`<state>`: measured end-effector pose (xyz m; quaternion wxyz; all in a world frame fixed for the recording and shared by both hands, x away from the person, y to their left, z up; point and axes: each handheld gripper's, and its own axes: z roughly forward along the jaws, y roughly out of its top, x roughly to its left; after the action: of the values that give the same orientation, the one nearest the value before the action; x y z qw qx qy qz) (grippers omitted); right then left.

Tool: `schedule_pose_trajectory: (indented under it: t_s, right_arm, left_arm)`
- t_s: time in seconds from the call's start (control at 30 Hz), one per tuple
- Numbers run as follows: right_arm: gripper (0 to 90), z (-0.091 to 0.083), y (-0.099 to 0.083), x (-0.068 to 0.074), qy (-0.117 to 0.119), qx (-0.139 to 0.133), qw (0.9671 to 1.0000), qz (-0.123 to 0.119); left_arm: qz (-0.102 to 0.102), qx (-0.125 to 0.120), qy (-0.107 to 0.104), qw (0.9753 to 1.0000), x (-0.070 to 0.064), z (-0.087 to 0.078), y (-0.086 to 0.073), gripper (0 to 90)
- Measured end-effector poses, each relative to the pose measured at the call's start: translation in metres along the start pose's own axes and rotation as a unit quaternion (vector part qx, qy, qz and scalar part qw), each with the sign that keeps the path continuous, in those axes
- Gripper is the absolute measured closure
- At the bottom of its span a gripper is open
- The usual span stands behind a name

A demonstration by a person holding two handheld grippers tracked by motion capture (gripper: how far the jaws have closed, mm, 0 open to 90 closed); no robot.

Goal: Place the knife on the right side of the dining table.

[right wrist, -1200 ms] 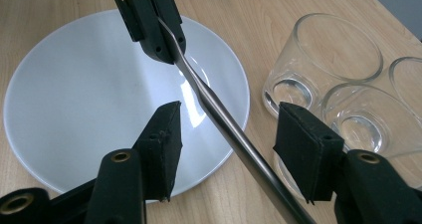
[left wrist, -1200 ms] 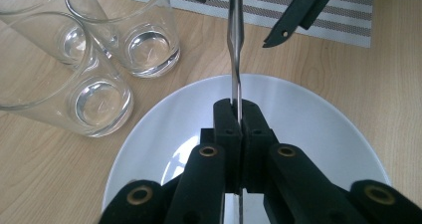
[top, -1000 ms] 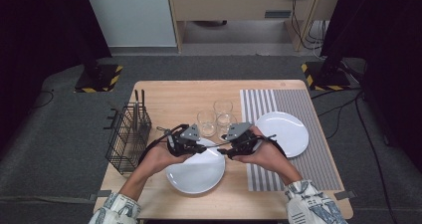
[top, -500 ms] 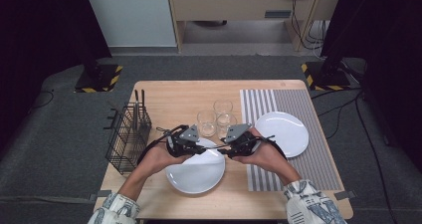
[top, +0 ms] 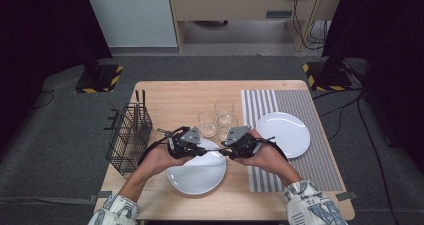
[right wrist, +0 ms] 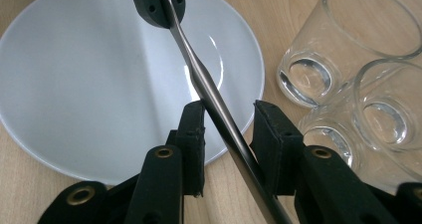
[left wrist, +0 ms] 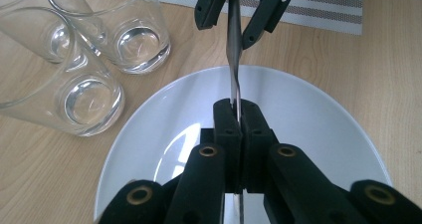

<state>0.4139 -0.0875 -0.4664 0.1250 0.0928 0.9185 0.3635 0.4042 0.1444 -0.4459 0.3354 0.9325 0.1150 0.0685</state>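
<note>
The person is holding both grippers low over the near middle of the table [top: 165, 92], tips facing each other above a white plate [top: 196, 174]. Between them is running a slim metal utensil [top: 214, 150], lying roughly level above the plate's far edge; which kind of utensil it is I cannot tell, since neither end is showing.

The left gripper [left wrist: 238, 115] is clamping one end of it: in the left gripper view its jaws are pressed tight together on the thin metal [left wrist: 233, 59], which is rising straight out from between them toward the other gripper. The right gripper [right wrist: 229, 122] is standing open around the other stretch of the handle [right wrist: 209, 87]: in the right gripper view the metal is passing through the gap, lying against or just beside one jaw, with clear space to the other, so it is not yet pinching anything.

Three clear glasses [top: 207, 123] are standing clustered just beyond the grippers, near the plate's far rim. To the right, a second white plate [top: 283, 134] is sitting on a striped mat [top: 260, 105]. At the left edge of the table a black wire basket [top: 127, 140] is holding a few upright pieces of cutlery.
</note>
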Motion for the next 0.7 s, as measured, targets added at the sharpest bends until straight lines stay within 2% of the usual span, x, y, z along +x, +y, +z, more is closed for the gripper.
schedule_pose_trajectory:
  t_s: [0.2,0.5,0.7]
  right_arm:
    - [72.6,0.002,-0.001,0.003,0.01,0.011,0.9998,-0.014]
    - [80.8,0.005,-0.002,0.01,0.034,0.025,0.9986,-0.032]
    - [82.8,0.006,-0.002,0.012,0.051,0.034,0.9976,-0.033]
  left_arm:
    - [0.0,0.003,0.001,1.0,0.0,0.002,-0.002,86.3]
    - [0.015,0.017,0.004,0.9997,0.001,0.004,-0.002,80.3]
    - [0.024,0.022,0.005,0.9995,0.0,0.006,-0.003,77.8]
